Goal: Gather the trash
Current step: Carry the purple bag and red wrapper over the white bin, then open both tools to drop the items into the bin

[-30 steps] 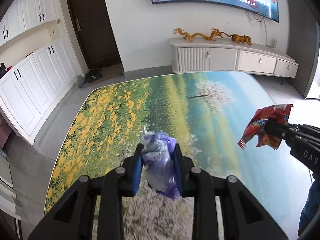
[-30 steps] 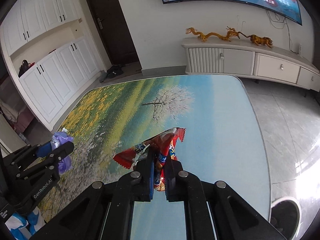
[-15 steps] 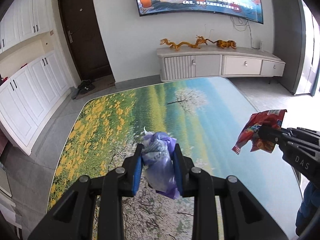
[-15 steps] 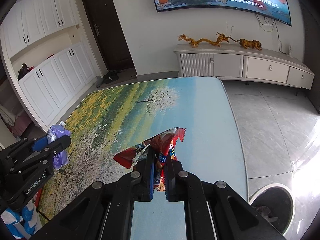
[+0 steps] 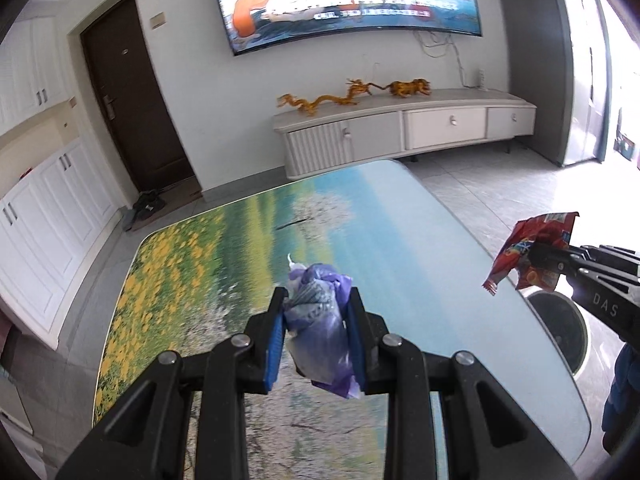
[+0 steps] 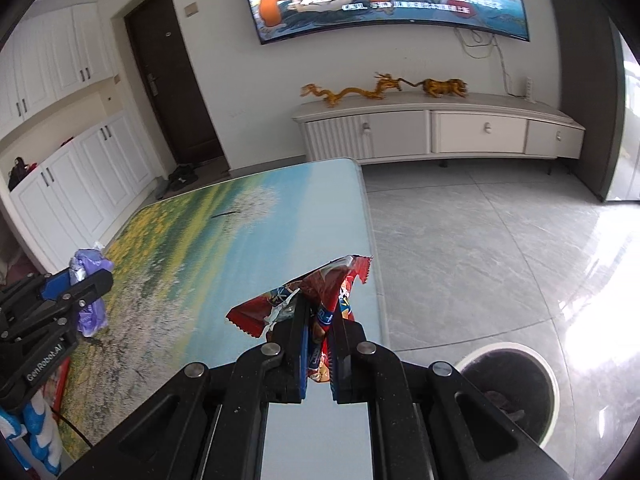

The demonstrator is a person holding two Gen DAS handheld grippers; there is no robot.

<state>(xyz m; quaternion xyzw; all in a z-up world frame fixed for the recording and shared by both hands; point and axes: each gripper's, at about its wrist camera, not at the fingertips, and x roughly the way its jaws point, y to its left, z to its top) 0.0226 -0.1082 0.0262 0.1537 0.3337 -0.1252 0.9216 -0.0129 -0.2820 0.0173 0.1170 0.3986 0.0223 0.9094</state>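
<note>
A: What is the left gripper (image 5: 316, 320) carrying?

B: Its blue pads are pressing from both sides on a crumpled purple plastic bag (image 5: 320, 320), jaws standing partly apart around the bundle. The bag is hanging clear above the landscape-printed table (image 5: 400, 248), over the flowered part near the table's near edge.

A: And the right gripper (image 6: 320, 344)?

B: Its jaws are pinching almost fully together on a red snack wrapper (image 6: 320, 292), which is fanning out above the fingertips. The wrapper is being held in the air over the table's right edge, close to the near right corner.

A: Where is the trash bin (image 6: 516, 388) lying?

B: It is sitting on the grey tiled floor (image 6: 480, 248), just beside the table's near right corner, below and to the right of the wrapper. Something dark is lying inside it; what it is cannot be told.
</note>
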